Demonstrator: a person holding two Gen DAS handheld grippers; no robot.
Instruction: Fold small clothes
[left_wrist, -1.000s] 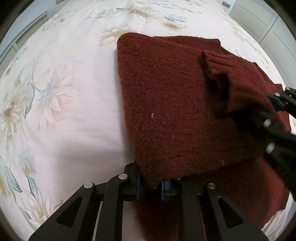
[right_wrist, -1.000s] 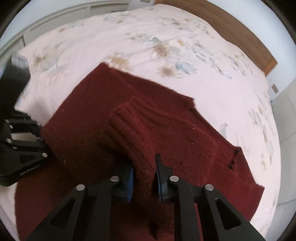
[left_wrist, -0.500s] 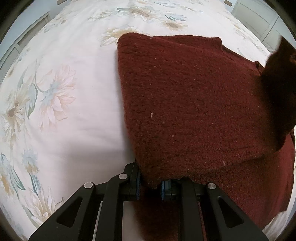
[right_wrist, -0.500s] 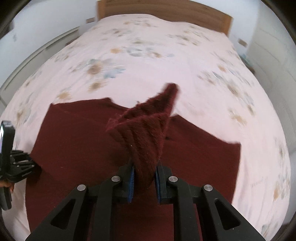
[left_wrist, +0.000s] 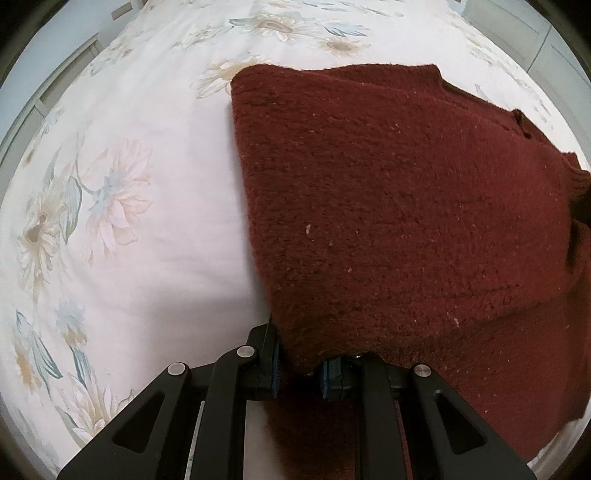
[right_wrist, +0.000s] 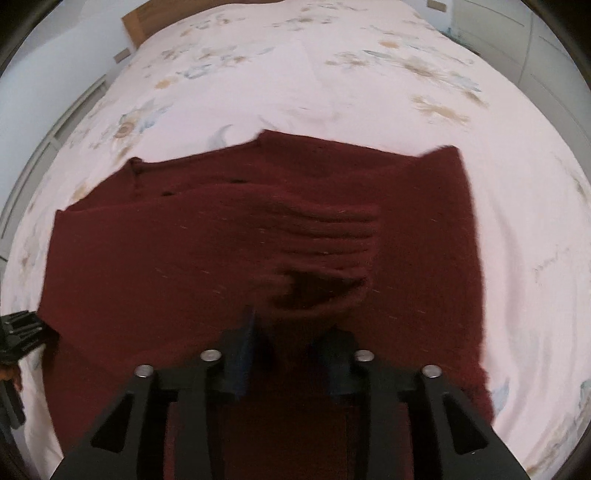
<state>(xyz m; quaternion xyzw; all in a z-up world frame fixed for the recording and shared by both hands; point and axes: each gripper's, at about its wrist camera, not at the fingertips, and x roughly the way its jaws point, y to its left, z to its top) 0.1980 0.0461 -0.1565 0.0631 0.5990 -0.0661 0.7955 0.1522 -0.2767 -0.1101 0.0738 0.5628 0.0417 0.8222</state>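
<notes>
Handling: the dark red knit sweater (left_wrist: 399, 206) looks thick, soft and floppy, so take it by a folded edge or the cuff (right_wrist: 325, 251).
Left tool (left_wrist: 299, 373): clamped on the sweater's near corner.
Right tool (right_wrist: 288, 354): fingers spread, cuff lying loose just ahead.
Sweater: on the bed (left_wrist: 147, 229), ahead of both tools.
Containers: none visible.

Soft, even light; right wrist view motion-blurred; fisheye edges bend darkly.
</notes>
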